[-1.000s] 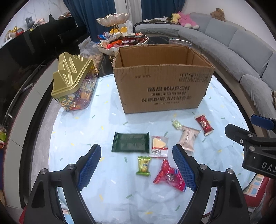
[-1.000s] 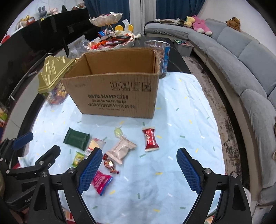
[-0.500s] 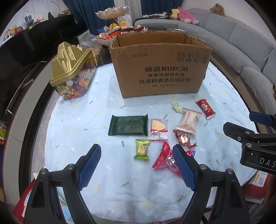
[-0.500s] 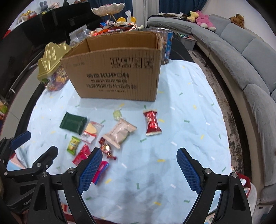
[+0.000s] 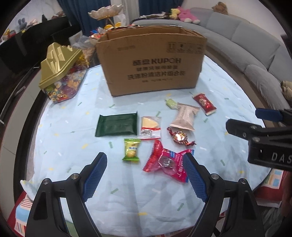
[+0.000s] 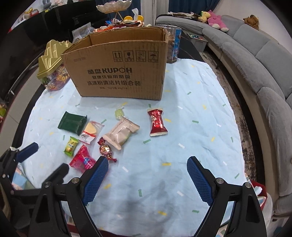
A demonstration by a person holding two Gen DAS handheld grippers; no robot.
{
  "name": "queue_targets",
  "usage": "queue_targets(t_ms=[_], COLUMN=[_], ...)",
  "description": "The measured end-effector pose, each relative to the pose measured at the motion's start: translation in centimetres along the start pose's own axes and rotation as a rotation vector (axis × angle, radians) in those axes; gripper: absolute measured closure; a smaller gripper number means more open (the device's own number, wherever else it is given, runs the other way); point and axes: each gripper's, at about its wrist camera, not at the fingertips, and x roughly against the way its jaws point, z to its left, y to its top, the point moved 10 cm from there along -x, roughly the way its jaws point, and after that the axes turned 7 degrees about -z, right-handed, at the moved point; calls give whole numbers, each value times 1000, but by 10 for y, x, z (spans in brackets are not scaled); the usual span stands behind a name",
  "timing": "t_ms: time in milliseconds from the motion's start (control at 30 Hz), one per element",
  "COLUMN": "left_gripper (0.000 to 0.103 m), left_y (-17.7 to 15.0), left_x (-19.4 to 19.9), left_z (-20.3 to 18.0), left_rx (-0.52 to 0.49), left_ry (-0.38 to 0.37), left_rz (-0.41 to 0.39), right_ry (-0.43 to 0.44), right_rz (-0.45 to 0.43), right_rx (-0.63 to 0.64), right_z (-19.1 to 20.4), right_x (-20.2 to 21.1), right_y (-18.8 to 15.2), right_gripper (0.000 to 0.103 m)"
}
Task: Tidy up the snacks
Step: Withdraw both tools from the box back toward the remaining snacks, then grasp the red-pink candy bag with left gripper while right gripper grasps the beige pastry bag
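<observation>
Several wrapped snacks lie on the light blue tablecloth in front of an open cardboard box (image 5: 151, 60): a dark green packet (image 5: 116, 124), a clear cheese-wedge packet (image 5: 150, 124), a small green candy (image 5: 131, 149), a red-pink packet (image 5: 167, 161), a foil-twist candy (image 5: 179, 136), a beige packet (image 5: 184, 116), a red bar (image 5: 204, 104). My left gripper (image 5: 145, 177) is open and empty, just before the red-pink packet. My right gripper (image 6: 147, 180) is open and empty, near the foil-twist candy (image 6: 105, 149) and short of the red bar (image 6: 157, 122).
A gold-lidded candy jar (image 5: 60, 73) stands left of the box. A tiered dish of sweets (image 6: 116, 11) and a clear tub (image 6: 173, 45) stand behind the box. A grey sofa (image 6: 255, 60) curves round the right. The table edge is close below both grippers.
Both grippers have pulled back and lowered toward the near table edge, so the box looks flatter-on and the snacks sit farther ahead. Both stay open and empty.
</observation>
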Motion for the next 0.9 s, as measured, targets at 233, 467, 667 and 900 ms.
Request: queue_targets(t_ms=[233,467,667,900], left_gripper=[18,18,18,21], left_y=[-8,-15,-15,-20], left_x=[-14,-27,-37,-50], left_z=[-7,-20,-32,-38], left_rx=[-9,-32,-71,-92], left_ry=[-24,-73,-88,-89], left_rz=[30,61,65,109], right_ry=[2,20,52,95], right_rz=[22,42,54,78], right_rx=[2,25,61,126], right_z=[-2,2,8,18], right_x=[-10,-19,-29,-47], right_y=[-5,-9,-10,-5], right_gripper=[14,14,14,14])
